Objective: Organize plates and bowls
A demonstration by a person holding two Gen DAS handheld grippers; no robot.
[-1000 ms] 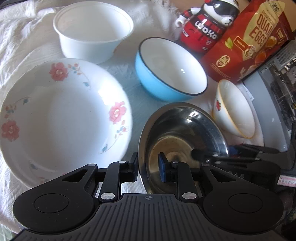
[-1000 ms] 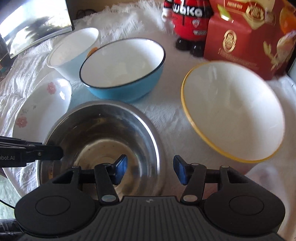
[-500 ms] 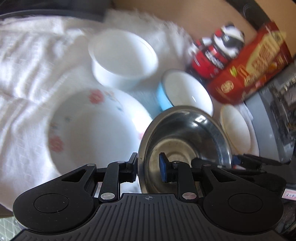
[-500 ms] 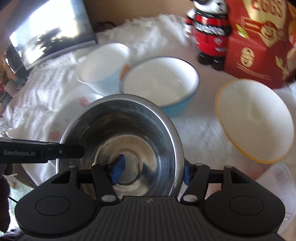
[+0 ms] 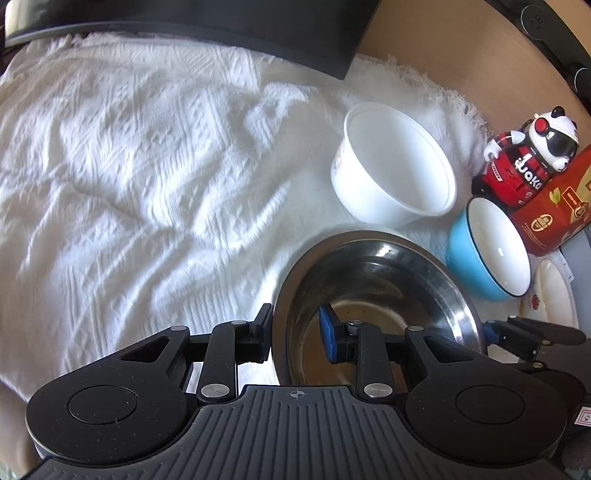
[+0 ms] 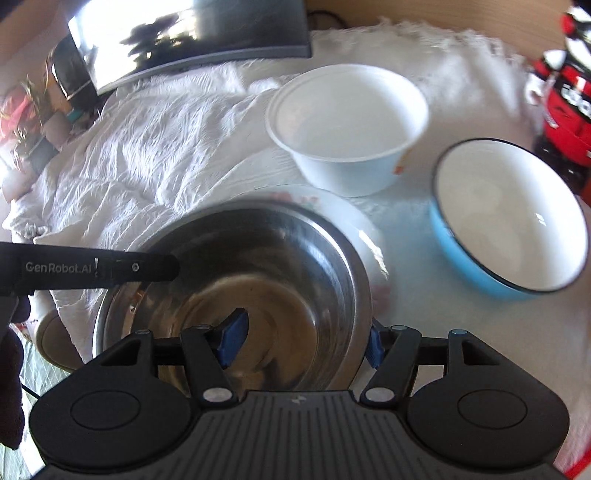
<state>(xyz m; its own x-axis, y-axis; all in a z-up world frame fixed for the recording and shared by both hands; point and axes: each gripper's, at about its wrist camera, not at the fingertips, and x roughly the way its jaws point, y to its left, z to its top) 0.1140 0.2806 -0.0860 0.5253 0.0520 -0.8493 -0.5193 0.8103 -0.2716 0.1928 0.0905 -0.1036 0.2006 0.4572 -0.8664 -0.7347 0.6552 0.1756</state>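
Observation:
A steel bowl [image 5: 376,291] [image 6: 258,280] is up over a floral plate [image 6: 354,218], which it mostly hides; whether they touch I cannot tell. My left gripper [image 5: 295,334] straddles the bowl's left rim, one pad outside, the blue one inside; its jaws are opening. Its finger [image 6: 92,267] shows at that rim in the right wrist view. My right gripper [image 6: 303,343] straddles the right rim, outer pad against it, inner pad well clear of the wall. Behind stand a white plastic bowl [image 5: 395,166] [image 6: 347,122], a blue bowl [image 5: 487,247] [image 6: 509,218] and a yellow-rimmed bowl [image 5: 554,291].
A rumpled white cloth [image 5: 147,166] covers the table and stretches bare to the left. A dark screen [image 5: 221,26] [image 6: 184,33] lies along the far edge. A toy figure [image 5: 524,166] and a red box [image 5: 554,214] stand at the right. A dark sleeve [image 6: 11,369] shows at the left.
Both grippers have carried the steel bowl to the left, from beside the floral plate to over it. The right jaws have widened; the rim now lies against the outer pad.

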